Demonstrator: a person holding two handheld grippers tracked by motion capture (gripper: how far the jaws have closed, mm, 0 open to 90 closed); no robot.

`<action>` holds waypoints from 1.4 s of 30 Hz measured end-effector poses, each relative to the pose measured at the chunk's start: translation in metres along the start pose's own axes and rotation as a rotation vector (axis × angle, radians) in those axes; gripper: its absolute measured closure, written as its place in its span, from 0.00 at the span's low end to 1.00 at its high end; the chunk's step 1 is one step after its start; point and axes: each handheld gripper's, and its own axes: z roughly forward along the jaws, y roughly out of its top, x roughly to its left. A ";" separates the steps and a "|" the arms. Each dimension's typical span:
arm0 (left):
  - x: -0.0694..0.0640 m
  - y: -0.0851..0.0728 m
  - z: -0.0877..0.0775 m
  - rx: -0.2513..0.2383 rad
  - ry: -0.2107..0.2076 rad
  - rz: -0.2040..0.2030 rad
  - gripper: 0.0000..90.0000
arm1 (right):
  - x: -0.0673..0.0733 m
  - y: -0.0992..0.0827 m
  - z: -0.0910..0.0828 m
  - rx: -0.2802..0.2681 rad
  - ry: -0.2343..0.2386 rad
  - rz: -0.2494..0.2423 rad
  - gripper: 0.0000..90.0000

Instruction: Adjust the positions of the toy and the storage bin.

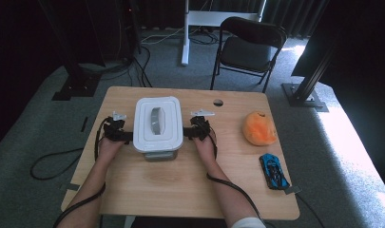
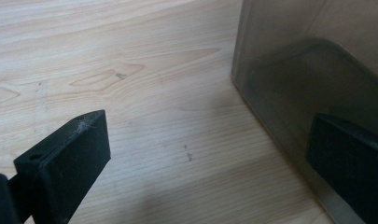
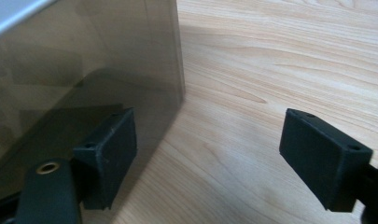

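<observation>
A clear smoky box with a white lid stands on the wooden table, left of its middle. My left gripper rests against the box's left side and my right gripper against its right side. In the left gripper view the left gripper is open, with one jaw in front of the box wall and bare table between the jaws. In the right gripper view the right gripper is also open, one jaw lying along the box wall and only table between them.
An orange soft ball-like thing lies at the table's right, with a blue toy car nearer the front edge. A small round hole sits near the far edge. A black folding chair stands beyond the table.
</observation>
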 end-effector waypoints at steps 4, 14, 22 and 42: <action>-0.006 0.002 0.001 0.004 -0.001 0.013 0.01 | -0.003 -0.001 -0.005 0.002 -0.013 -0.016 0.21; -0.021 0.005 0.003 0.014 -0.017 0.043 0.01 | -0.014 -0.006 -0.016 0.012 -0.017 -0.021 0.21; -0.034 0.007 0.005 0.013 -0.022 0.058 0.01 | -0.024 -0.011 -0.025 0.012 -0.011 -0.006 0.21; -0.065 0.011 0.005 0.019 -0.053 0.110 0.01 | -0.042 -0.023 -0.051 0.017 -0.027 -0.017 0.23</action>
